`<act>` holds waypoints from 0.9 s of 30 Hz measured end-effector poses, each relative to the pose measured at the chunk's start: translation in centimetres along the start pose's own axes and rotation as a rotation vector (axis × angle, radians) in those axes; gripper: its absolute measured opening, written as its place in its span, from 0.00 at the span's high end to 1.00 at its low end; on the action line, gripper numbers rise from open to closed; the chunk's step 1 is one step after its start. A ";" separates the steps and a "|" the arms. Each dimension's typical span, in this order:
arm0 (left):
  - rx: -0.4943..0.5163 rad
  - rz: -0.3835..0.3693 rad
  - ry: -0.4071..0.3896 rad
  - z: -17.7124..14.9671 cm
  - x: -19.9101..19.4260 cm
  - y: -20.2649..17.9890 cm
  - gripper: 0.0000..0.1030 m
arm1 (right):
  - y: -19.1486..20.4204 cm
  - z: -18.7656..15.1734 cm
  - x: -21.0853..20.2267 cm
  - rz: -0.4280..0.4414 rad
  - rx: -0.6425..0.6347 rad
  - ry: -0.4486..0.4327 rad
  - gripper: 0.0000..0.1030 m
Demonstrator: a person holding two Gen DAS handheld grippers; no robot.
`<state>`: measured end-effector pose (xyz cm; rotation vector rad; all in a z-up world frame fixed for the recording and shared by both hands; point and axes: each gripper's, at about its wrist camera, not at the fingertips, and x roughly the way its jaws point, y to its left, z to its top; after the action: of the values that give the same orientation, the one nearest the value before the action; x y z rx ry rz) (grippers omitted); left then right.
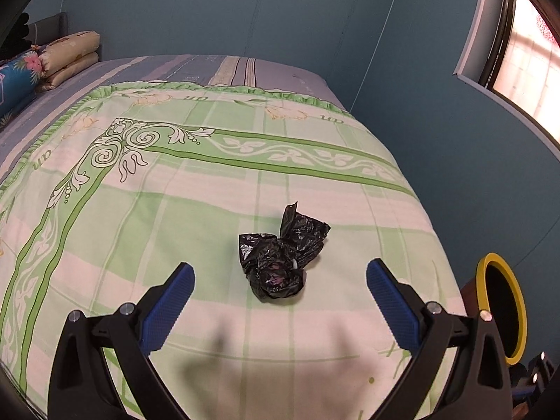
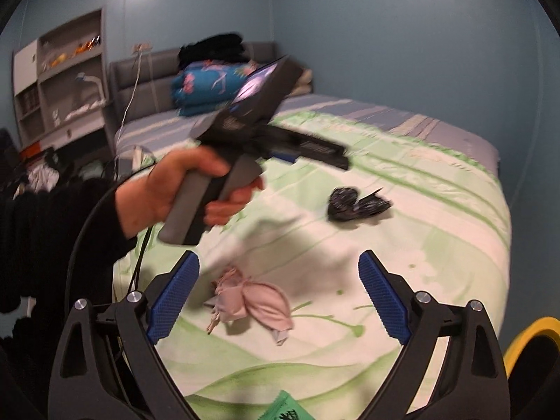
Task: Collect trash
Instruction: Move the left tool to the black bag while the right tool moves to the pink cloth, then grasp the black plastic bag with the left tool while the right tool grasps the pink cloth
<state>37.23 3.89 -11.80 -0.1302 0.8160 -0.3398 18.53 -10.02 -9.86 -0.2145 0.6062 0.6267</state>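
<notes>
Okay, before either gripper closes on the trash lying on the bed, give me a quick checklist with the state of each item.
1. Left gripper open wide enough for the black plastic bag: ok, jaws spread, nothing between the pads.
2. Black bag lined up with the left gripper: ok, it lies centred just ahead of the fingertips.
3. Right gripper open: ok, jaws wide, nothing gripped.
4. Pink crumpled wrapper in front of the right gripper: ok, between the fingers on the bedspread, not yet touched.
5. Bin with yellow rim close by: ok, at the bed's right edge.
6. Bin has room inside: cannot tell, interior dark.
</notes>
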 end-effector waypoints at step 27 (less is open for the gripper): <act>0.036 -0.026 0.171 0.1 9.5 0.1 0.08 | 3.4 -1.8 8.7 0.105 -0.192 0.264 0.20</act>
<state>43.41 0.70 -18.32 -0.0788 0.9774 -0.3934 21.21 -3.81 -16.50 -0.4528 0.8159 0.7651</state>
